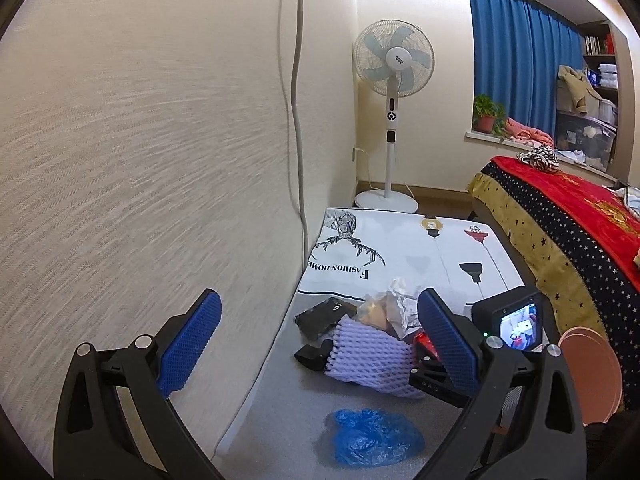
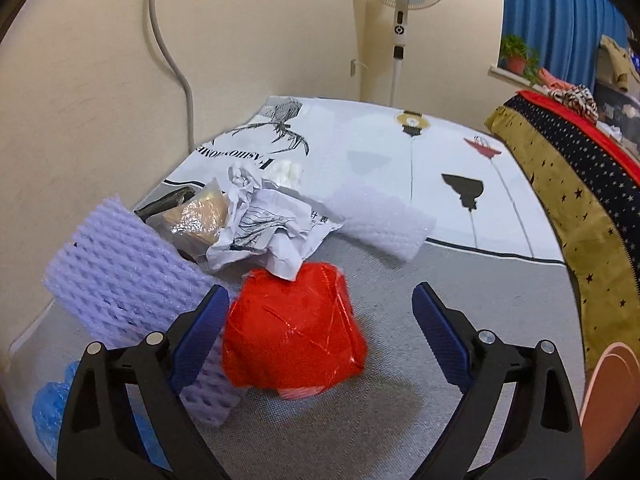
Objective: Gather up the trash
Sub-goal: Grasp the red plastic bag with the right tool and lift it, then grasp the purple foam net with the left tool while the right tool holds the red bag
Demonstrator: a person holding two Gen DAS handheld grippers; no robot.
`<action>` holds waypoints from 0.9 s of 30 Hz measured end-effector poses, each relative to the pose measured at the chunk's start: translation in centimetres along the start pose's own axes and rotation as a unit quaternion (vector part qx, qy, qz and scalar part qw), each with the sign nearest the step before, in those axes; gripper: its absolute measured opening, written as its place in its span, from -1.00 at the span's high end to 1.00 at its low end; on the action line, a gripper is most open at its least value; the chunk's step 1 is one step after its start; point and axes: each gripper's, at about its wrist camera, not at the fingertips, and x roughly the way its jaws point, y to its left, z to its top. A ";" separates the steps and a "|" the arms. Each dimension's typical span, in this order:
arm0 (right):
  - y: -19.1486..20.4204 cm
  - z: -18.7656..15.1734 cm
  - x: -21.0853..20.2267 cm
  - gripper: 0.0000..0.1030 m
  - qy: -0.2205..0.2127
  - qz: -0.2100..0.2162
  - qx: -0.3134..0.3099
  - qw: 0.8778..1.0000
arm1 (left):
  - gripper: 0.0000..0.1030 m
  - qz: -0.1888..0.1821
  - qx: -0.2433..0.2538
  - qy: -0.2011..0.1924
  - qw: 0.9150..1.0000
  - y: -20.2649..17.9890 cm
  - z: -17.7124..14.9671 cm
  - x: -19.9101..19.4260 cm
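Two hand-held grippers, left (image 1: 316, 344) and right (image 2: 320, 332), hover wide open and empty over trash near the worktop's wall edge, the red wrapper (image 2: 294, 326) between the right's jaws, where crinkly film could slip or drag the crumpled paper (image 2: 272, 226).

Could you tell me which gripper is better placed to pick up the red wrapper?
The right gripper: it is open with the red wrapper just ahead between its fingers. The left gripper, also open, sits farther back toward the wall.
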 end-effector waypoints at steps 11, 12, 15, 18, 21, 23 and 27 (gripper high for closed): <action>-0.5 -0.2 1.2 -0.36 0.030 0.022 0.013 0.999 | -0.85 0.004 -0.001 -0.001 1.000 0.0 0.1 0.1; -0.6 -0.2 0.9 -0.35 0.023 0.017 0.017 0.999 | -0.85 0.004 -0.001 -0.001 1.000 0.0 0.1 0.0; -1.0 -0.2 0.2 -0.34 0.004 0.013 0.026 1.000 | -0.85 0.010 0.000 -0.001 1.000 0.0 0.2 0.0; -1.1 0.0 -1.0 -0.33 -0.007 0.008 0.018 1.000 | -0.85 0.015 -0.001 -0.001 1.000 0.1 0.3 0.1; -1.6 0.6 -3.1 -0.33 -0.015 0.018 0.022 0.999 | -0.85 0.021 -0.012 -0.008 1.000 0.6 0.6 0.1; -2.1 1.1 -5.1 -0.33 -0.022 0.017 0.015 1.000 | -0.85 0.019 -0.027 -0.013 0.999 1.0 0.9 0.2; -3.6 1.9 -11.0 -0.33 -0.039 0.008 -0.007 0.999 | -0.85 -0.021 -0.039 -0.018 0.999 1.7 1.2 1.2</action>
